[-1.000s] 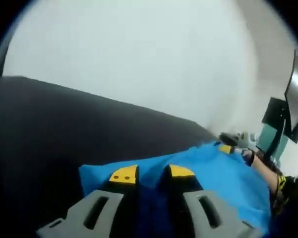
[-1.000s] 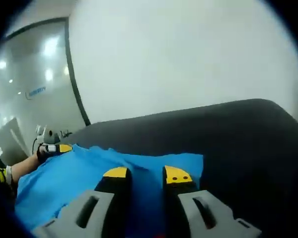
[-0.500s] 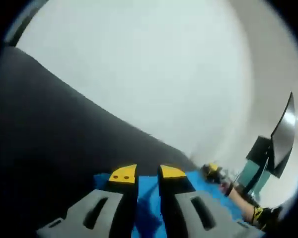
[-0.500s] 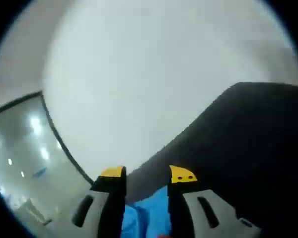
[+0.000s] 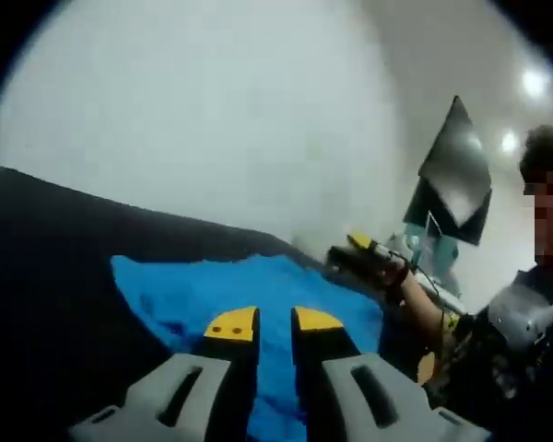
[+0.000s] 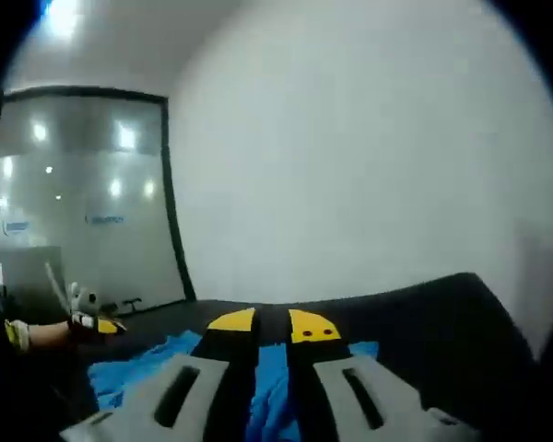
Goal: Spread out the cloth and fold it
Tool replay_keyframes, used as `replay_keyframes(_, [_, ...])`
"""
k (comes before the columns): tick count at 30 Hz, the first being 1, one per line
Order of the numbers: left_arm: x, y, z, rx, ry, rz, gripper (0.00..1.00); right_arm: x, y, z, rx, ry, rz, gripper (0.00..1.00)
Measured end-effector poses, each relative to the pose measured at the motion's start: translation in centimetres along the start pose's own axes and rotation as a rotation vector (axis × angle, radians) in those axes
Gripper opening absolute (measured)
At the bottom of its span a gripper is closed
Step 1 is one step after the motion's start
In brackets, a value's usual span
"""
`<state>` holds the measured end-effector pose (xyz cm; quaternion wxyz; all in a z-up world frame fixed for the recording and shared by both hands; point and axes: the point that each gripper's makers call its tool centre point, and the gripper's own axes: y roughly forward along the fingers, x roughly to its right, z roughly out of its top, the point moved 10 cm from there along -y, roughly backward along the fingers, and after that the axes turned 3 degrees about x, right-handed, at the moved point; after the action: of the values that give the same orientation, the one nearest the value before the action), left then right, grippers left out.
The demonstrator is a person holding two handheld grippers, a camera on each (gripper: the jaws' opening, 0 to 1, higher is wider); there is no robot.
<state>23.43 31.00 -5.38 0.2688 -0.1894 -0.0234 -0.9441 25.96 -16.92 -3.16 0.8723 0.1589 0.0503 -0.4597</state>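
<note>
Left gripper view: my left gripper (image 5: 261, 324) has its yellow-tipped jaws drawn close with a fold of the blue cloth (image 5: 249, 290) between them, pinching it. The cloth spreads ahead over the dark table (image 5: 46, 276), rumpled, with one corner reaching toward the far left. My right gripper (image 5: 364, 261) comes in from the right at the cloth's far edge, held by a hand (image 5: 398, 281) on a bare forearm; whether it grips the cloth there, I cannot tell from this side.

Right gripper view: the right gripper (image 6: 272, 324) has its jaws nearly together on the blue cloth (image 6: 134, 376), which lies low over the dark table (image 6: 442, 322). The left gripper (image 6: 97, 323) shows small at the far left edge.
</note>
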Motion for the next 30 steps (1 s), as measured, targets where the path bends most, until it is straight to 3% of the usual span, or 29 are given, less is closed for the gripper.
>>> replay_keyframes(2, [0.9, -2.5, -1.2, -0.008, 0.027, -0.024, 0.17, -0.8, -2.6, -2.0, -0.078, 0.105, -0.028, 0.13])
replay_keyframes(4, [0.7, -4.1, -2.3, -0.010, 0.015, -0.012, 0.18, -1.2, -5.0, -3.4, -0.128, 0.045, -0.093, 0.12])
replay_keyframes(7, [0.9, -5.3, -4.2, -0.053, 0.006, 0.010, 0.24, -1.8, -7.4, -3.9, -0.167, -0.014, -0.102, 0.12])
replay_keyframes(10, [2.4, -4.8, -5.7, -0.130, 0.104, -0.011, 0.29, -2.2, -8.7, -3.6, -0.206, -0.031, -0.119, 0.12])
replay_keyframes(13, [3.5, -3.6, -6.6, -0.182, 0.236, -0.001, 0.32, -2.5, -9.6, -3.9, -0.290, -0.042, -0.057, 0.13])
replay_keyframes(15, [3.5, -2.9, -7.0, -0.229, 0.341, 0.012, 0.32, -2.5, -9.7, -4.6, -0.303, -0.033, -0.053, 0.14])
replay_keyframes(17, [3.2, -2.3, -7.6, -0.248, 0.375, 0.035, 0.29, -2.5, -9.9, -5.6, -0.372, -0.088, -0.048, 0.17])
replay_keyframes(18, [3.0, -2.2, -7.9, -0.288, 0.399, 0.044, 0.26, -2.5, -10.0, -6.4, -0.436, -0.153, -0.029, 0.17])
replay_keyframes(19, [2.8, -2.1, -7.9, -0.293, 0.458, 0.045, 0.19, -2.3, -10.0, -7.0, -0.467, -0.198, -0.027, 0.17])
replay_keyframes(20, [2.7, -1.9, -7.5, -0.254, 0.493, 0.051, 0.09, -1.8, -9.9, -7.8, -0.508, -0.276, -0.021, 0.17])
replay_keyframes(21, [2.6, -2.0, -7.2, -0.246, 0.408, 0.057, 0.08, -1.8, -9.4, -7.4, -0.405, -0.329, -0.005, 0.14])
replay_keyframes(22, [2.8, -2.2, -7.1, -0.247, 0.327, 0.035, 0.06, -1.8, -9.5, -7.2, -0.460, -0.293, -0.003, 0.09])
replay_keyframes(23, [2.6, -2.5, -6.7, -0.210, 0.297, 0.037, 0.03, -1.7, -9.5, -7.0, -0.473, -0.272, -0.014, 0.02])
replay_keyframes(24, [2.3, -2.9, -6.2, -0.172, 0.309, 0.043, 0.01, -1.7, -9.6, -6.9, -0.462, -0.225, -0.037, 0.02])
replay_keyframes(26, [2.0, -4.5, -5.0, -0.108, 0.290, 0.056, 0.00, -1.8, -10.0, -6.4, -0.490, -0.216, -0.060, 0.01])
replay_keyframes(28, [1.6, -6.2, -3.8, -0.017, 0.236, 0.088, 0.00, -2.0, -10.4, -5.4, -0.465, -0.196, -0.103, 0.01])
replay_keyframes(30, [1.2, -7.7, -3.1, 0.029, 0.190, 0.115, 0.00, -2.5, -10.7, -4.3, -0.428, -0.133, -0.106, 0.01])
